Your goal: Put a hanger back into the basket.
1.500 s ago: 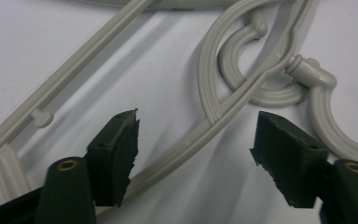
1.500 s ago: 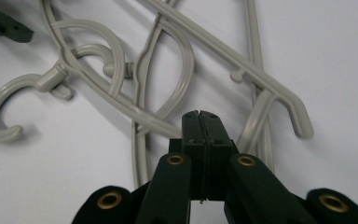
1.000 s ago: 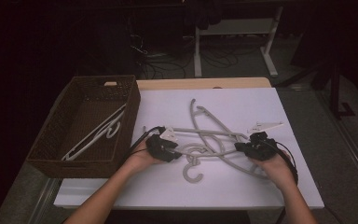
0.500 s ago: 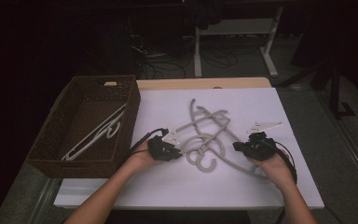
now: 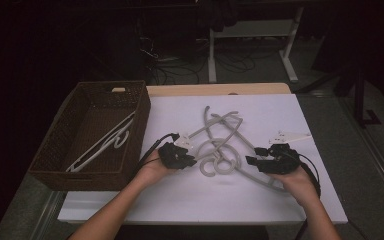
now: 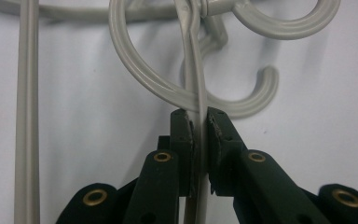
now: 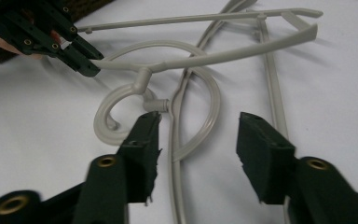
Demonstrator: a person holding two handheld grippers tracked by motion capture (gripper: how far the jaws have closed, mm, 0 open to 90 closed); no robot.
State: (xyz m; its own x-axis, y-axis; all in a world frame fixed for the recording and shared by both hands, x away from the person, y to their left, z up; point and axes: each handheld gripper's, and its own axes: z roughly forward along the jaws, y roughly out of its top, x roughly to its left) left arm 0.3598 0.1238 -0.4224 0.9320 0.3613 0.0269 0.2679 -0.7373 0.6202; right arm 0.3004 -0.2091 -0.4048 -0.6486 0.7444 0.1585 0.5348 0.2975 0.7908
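1. Since a second ago the tangle of grey hangers lies differently: the long arms that spread flat across the white table then now bunch closer together, with one arm raised toward 12 o'clock and the hooks curled at the middle.
2. My two hands sit almost where they were; the left has shifted a little toward 3 o'clock, and the right has barely moved.
3. My left gripper is clamped on a thin grey hanger bar; in the left gripper view the bar runs straight up between the two pads, which press it from both sides.
4. That bar crosses a curved hook just beyond the jaw tips.
5. My right gripper stands wide open, jaws well apart, holding nothing; a hanger arm lies on the table between them.
6. In the high view my left forearm comes in from 7 o'clock and my right hand from 5 o'clock, both low over the table, grippers pointing at each other across the tangle.
7. The hangers rest at the table's centre, between my grippers.
8. At 9 o'clock a brown wicker basket holds one white hanger.
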